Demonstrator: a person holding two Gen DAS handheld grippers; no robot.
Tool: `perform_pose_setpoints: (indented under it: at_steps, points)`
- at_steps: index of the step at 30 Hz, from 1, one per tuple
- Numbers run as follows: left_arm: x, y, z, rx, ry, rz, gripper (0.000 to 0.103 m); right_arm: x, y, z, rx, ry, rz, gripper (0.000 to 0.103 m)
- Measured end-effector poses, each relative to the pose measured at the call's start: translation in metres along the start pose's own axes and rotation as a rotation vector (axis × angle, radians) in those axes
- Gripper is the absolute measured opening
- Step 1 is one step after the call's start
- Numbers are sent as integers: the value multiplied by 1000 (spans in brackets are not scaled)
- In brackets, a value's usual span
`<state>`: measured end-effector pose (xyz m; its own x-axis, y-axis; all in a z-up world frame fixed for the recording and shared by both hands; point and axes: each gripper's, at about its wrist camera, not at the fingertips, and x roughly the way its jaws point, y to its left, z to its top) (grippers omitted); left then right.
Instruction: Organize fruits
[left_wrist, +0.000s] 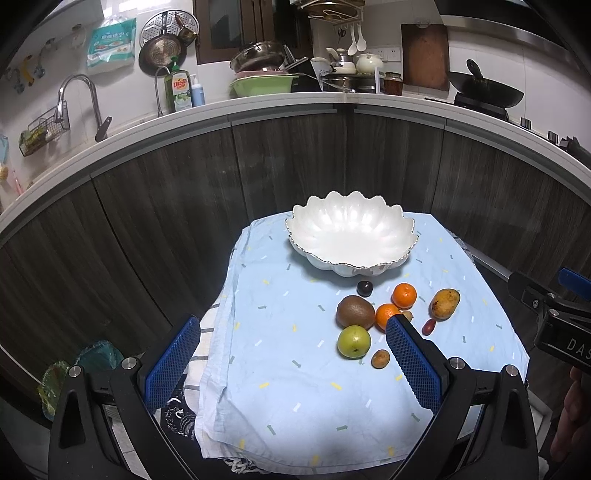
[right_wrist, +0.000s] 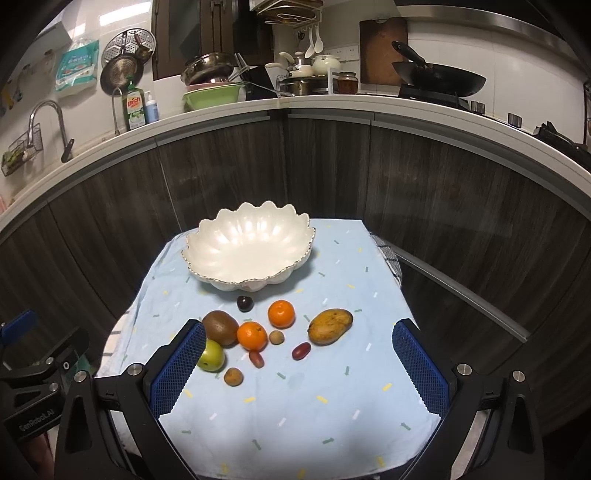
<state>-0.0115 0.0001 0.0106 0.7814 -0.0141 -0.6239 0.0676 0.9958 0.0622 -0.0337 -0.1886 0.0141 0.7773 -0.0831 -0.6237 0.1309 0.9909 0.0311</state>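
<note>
A white scalloped bowl (left_wrist: 352, 236) (right_wrist: 249, 251) stands empty at the far end of a light blue cloth (left_wrist: 295, 387) (right_wrist: 295, 406). In front of it lie loose fruits: a kiwi (right_wrist: 220, 327), a green apple (right_wrist: 211, 356), two tangerines (right_wrist: 281, 314) (right_wrist: 252, 335), a mango (right_wrist: 330, 326), a dark plum (right_wrist: 244, 303) and several small fruits (right_wrist: 233, 376). They also show in the left wrist view: kiwi (left_wrist: 354, 312), apple (left_wrist: 353, 341), mango (left_wrist: 444, 303). My left gripper (left_wrist: 293, 356) is open and empty above the cloth's near left. My right gripper (right_wrist: 299, 365) is open and empty, near side of the fruits.
The cloth covers a small table in front of dark wooden cabinets (left_wrist: 184, 206). A kitchen counter (right_wrist: 332, 103) behind holds dishes, pots, a wok and a sink tap. A checked towel (right_wrist: 388, 254) hangs under the cloth edges.
</note>
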Motion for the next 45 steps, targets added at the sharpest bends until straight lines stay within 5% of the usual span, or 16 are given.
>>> perform_pose_setpoints:
  at_steps: [45]
  points:
    - [-10,-3,-3,10,-20,3,102,-8,0,-3,2,-20,10,102]
